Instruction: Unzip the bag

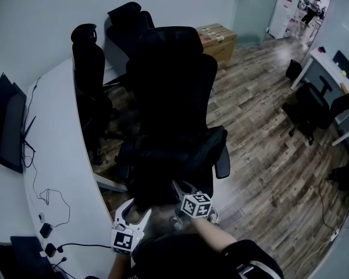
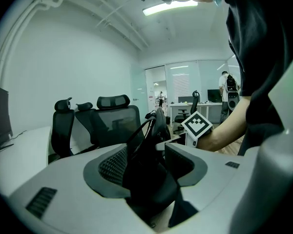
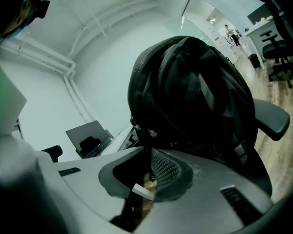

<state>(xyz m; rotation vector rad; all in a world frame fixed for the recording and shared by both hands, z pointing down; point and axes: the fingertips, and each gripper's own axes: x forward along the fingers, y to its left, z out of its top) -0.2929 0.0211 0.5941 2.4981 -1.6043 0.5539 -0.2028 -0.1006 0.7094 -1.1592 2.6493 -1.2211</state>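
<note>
One upright bag [image 3: 195,96], long axis vertical — left tongs [image 2: 146,156] clamp its fabric [image 2: 149,182], right tongs [image 3: 145,173] its zipper pull [image 3: 150,178].

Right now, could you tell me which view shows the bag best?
The right gripper view: the bag fills it, zipper line visible. The left gripper view shows only a dark part between its jaws; the head view loses it against the black chair.
</note>
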